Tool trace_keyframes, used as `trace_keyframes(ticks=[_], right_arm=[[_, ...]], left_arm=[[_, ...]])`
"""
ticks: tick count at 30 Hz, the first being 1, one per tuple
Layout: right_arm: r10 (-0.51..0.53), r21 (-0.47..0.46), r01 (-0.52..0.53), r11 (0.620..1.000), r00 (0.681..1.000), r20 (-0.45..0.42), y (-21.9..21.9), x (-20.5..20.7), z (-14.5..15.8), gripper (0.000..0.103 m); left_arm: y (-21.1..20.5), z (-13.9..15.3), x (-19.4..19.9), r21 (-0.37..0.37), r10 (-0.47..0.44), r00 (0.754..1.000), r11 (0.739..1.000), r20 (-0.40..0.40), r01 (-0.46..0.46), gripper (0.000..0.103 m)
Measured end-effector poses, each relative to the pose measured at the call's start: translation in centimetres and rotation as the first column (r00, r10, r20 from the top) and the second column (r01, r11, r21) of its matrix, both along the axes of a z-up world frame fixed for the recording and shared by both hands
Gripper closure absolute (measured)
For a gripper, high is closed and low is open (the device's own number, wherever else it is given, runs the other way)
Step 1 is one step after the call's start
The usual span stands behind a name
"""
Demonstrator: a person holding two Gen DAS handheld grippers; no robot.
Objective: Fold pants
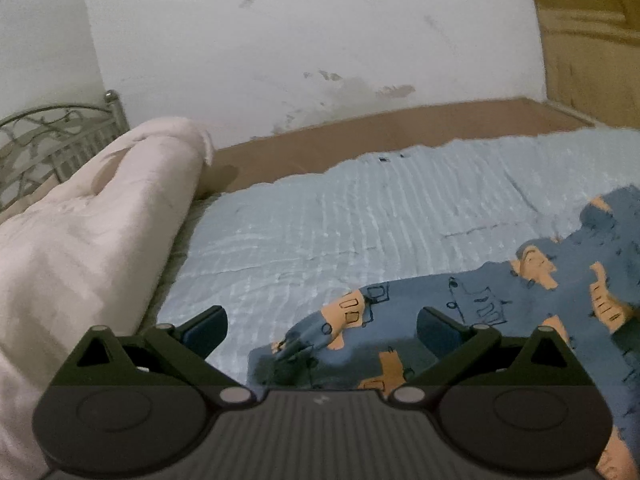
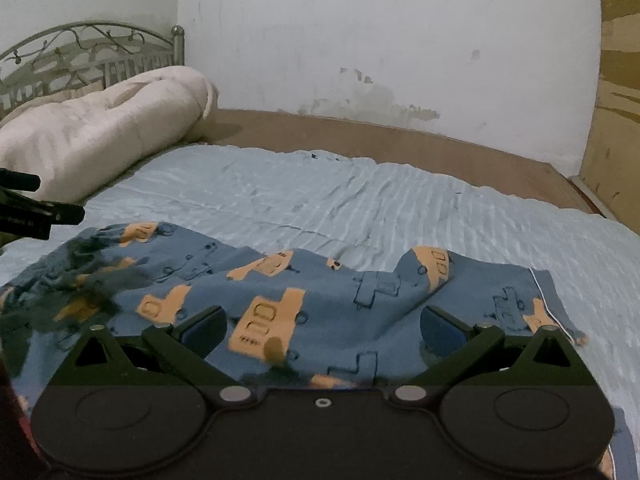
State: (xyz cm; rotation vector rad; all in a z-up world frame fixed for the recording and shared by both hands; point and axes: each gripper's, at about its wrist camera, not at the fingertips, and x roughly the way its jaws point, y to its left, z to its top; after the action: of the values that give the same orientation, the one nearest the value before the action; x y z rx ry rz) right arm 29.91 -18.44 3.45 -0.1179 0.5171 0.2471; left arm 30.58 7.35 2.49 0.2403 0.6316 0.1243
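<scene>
Both grippers, left (image 1: 322,330) and right (image 2: 322,328), hover jaws wide, empty, above rumpled pants (image 2: 320,292) on bedspread (image 2: 360,200).

No legible text, label, brand name, number or sign appears in either view. The pants (image 2: 304,300) carry a printed pattern of orange and outlined vehicles only; the small dashes and box shapes inside those figures are drawing marks, not characters. A dark part at the left edge of the right wrist view (image 2: 28,220) bears a faint pale marking that is too small and blurred to read. A small pale mark sits at the centre of the ribbed housing in the left wrist view (image 1: 320,399); it cannot be resolved into a letter or a logo. The wall (image 1: 280,40) shows stains only, no writing.
</scene>
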Motion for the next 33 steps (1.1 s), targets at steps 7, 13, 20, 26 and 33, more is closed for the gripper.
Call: trace_keyframes(ticks=[7,13,20,26,33], right_arm=[[0.095,0.003,-0.096,0.995,0.995,0.040,-0.3,3.3,-0.5,0.001],[0.271,0.037,-0.272,0.962,0.962,0.022,-1.3,7.1,-0.9,0.001],[0.452,-0.037,-0.459,0.888,0.884,-0.123,-0.8,13.2,-1.4,0.001],[0.527,0.029,-0.534,0.845,0.823,-0.210,0.5,18.0,-1.7,0.003],[0.542,0.057,-0.556,0.829,0.777,-0.321,1.2,20.6,-3.1,0.030]], left_arm=[[-0.1,-2.1,4.0,0.039,-0.089,0.994,0.995,-0.062,0.092,0.000],[1.1,-3.6,7.3,0.025,-0.189,0.978,0.981,-0.088,0.192,0.000],[1.7,-4.6,11.9,-0.026,-0.349,0.923,0.937,-0.160,0.350,0.000],[2.5,-5.5,15.1,-0.117,-0.474,0.851,0.881,-0.228,0.459,0.001],[3.8,-5.9,16.8,-0.232,-0.504,0.803,0.863,-0.319,0.449,0.032]])
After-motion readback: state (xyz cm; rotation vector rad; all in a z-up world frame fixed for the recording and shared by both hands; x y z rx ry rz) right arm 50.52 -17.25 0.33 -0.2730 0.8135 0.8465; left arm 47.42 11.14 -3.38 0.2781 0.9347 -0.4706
